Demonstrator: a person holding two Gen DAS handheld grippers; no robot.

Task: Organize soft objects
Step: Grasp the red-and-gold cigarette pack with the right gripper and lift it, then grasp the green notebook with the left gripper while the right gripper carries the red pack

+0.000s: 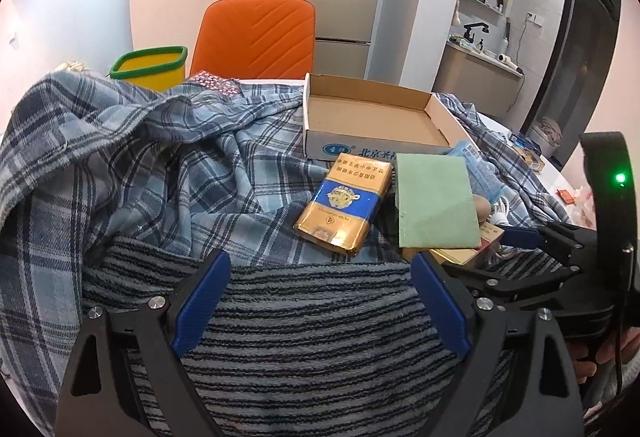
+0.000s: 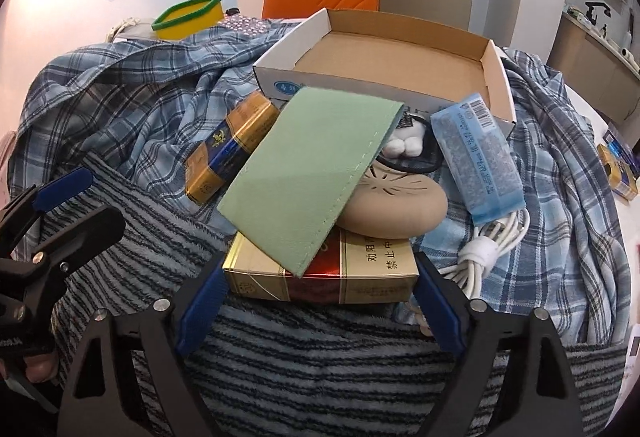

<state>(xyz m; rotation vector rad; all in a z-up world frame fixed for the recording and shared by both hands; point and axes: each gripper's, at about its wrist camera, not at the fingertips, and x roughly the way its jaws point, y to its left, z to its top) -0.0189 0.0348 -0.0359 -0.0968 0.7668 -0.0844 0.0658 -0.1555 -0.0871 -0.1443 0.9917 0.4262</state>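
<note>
A fuzzy grey-blue striped cloth [image 1: 312, 321] lies in front, on a rumpled blue plaid cloth [image 1: 132, 153]. My left gripper [image 1: 320, 269] is open over the striped cloth. My right gripper [image 2: 320, 273] is open, its blue pads on either side of a gold and red cigarette box [image 2: 320, 277]; I cannot tell if they touch it. A green leather pouch [image 2: 308, 173] leans on that box. The striped cloth [image 2: 320, 365] and plaid cloth [image 2: 132, 93] also show in the right wrist view. The right gripper shows at the right of the left wrist view [image 1: 520, 237].
An open cardboard tray [image 2: 496, 77] sits behind the pile. A gold and blue cigarette pack [image 1: 344, 205], beige round object [image 2: 400, 209], blue tissue pack [image 2: 480, 157] and white coiled cable [image 2: 488, 245] lie on the plaid cloth. A yellow bin with green rim [image 1: 150, 67] and orange chair [image 1: 256, 37] stand behind.
</note>
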